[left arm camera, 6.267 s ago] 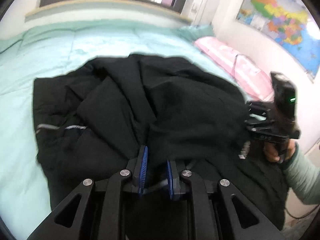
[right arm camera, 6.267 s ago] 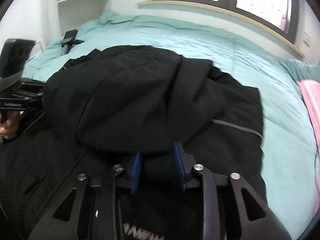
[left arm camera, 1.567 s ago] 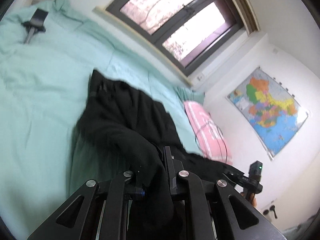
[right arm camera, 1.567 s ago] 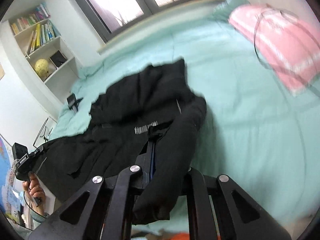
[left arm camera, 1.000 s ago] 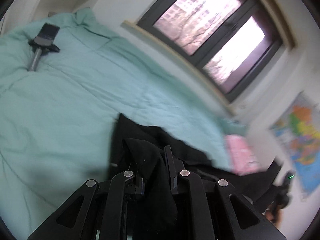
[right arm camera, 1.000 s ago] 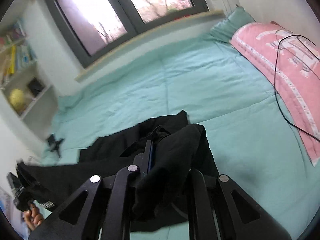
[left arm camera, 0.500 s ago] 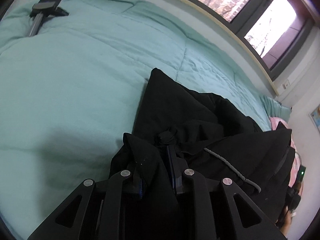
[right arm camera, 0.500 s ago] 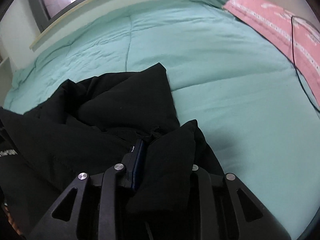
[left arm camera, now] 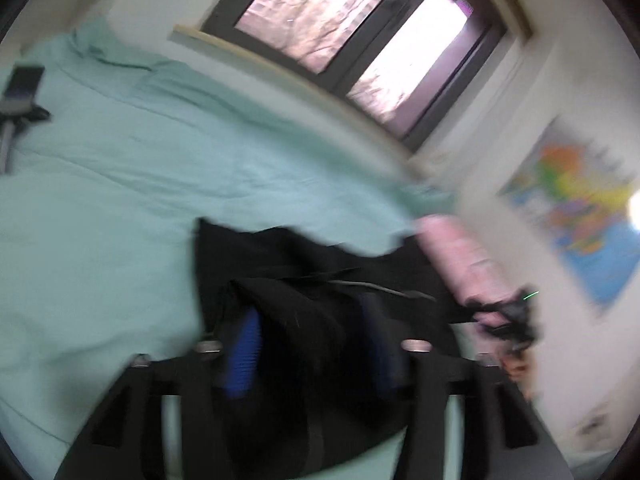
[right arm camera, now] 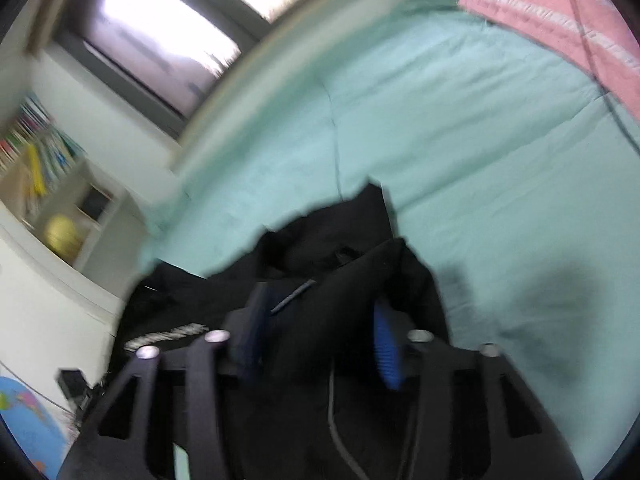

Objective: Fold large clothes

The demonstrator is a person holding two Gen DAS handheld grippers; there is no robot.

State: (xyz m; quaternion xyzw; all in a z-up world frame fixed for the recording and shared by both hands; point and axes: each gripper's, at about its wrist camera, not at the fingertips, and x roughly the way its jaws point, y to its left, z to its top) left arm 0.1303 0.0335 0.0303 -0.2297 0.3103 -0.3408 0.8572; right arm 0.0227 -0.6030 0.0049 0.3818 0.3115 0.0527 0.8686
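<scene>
A large black jacket (left arm camera: 280, 264) lies bunched on the mint green bed (left arm camera: 100, 184). My left gripper (left arm camera: 312, 340) is open, its blue pads (left arm camera: 244, 356) spread apart, with a fold of the jacket lying loosely between them. In the right wrist view the same jacket (right arm camera: 320, 240) lies on the bed (right arm camera: 480, 152). My right gripper (right arm camera: 320, 340) is open too, blue pads (right arm camera: 386, 354) wide, with black cloth between them. Both views are blurred by motion. The right gripper shows small at the right of the left wrist view (left arm camera: 516, 316).
A pink pillow (right arm camera: 560, 20) with a black cable lies at the bed's right side. A phone on a stand (left arm camera: 20, 92) lies at the far left of the bed. A window (left arm camera: 352, 28), a wall map (left arm camera: 572, 208) and a bookshelf (right arm camera: 44, 168) surround the bed.
Both grippers have opened and let go of the jacket folds they were clamping. Both cameras have tilted up and are moving fast; the jacket now rests on the bed.
</scene>
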